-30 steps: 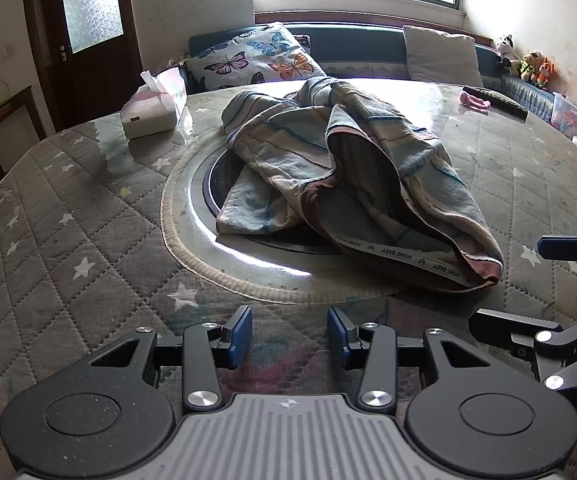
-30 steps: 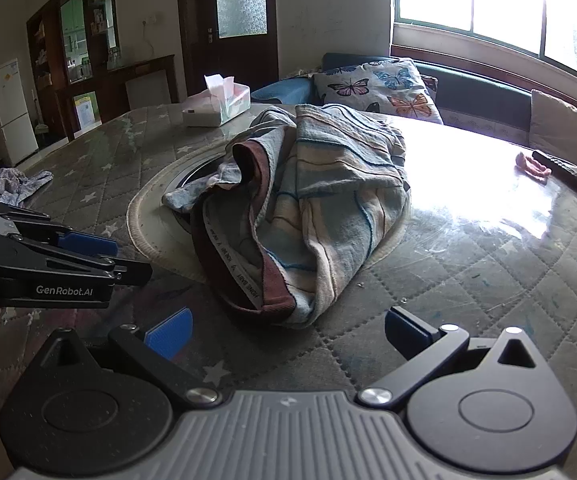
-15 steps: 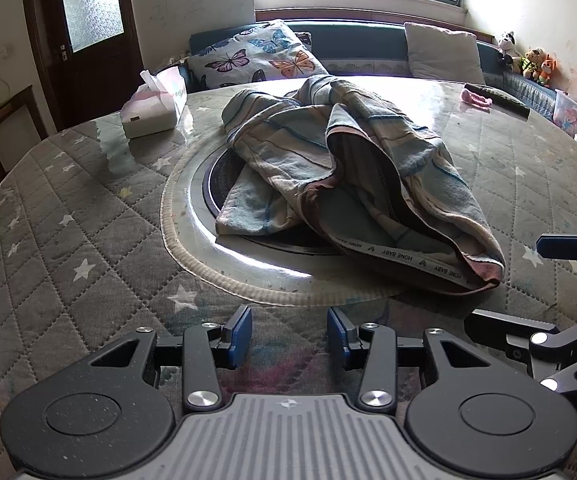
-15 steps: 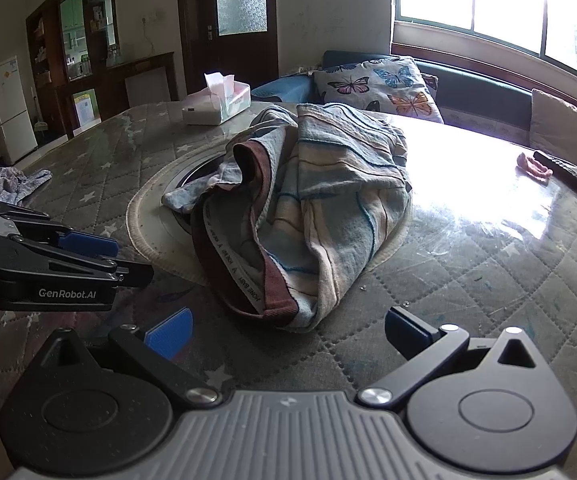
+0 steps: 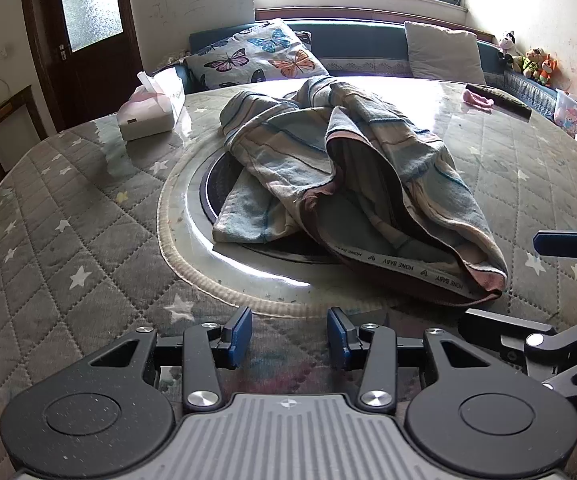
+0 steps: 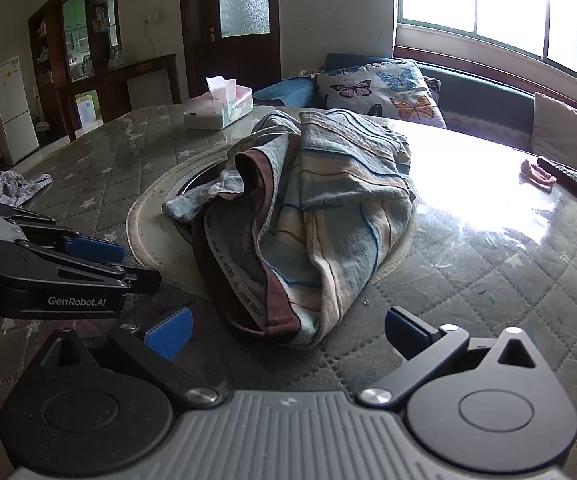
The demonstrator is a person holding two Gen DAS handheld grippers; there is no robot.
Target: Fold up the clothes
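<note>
"HONE BABY" is printed again and again, with small heart marks between the words, along the pale waistband tape of the striped garment. In the left wrist view that tape runs along the garment's near edge; in the right wrist view the same tape curves down the garment's left side, its letters turned sideways and harder to read there.

"GenRobot.AI" stands in white on the black side of the left gripper, left of the garment in the right wrist view.

Faint scrawls mark the wall behind the garment, unreadable.
</note>
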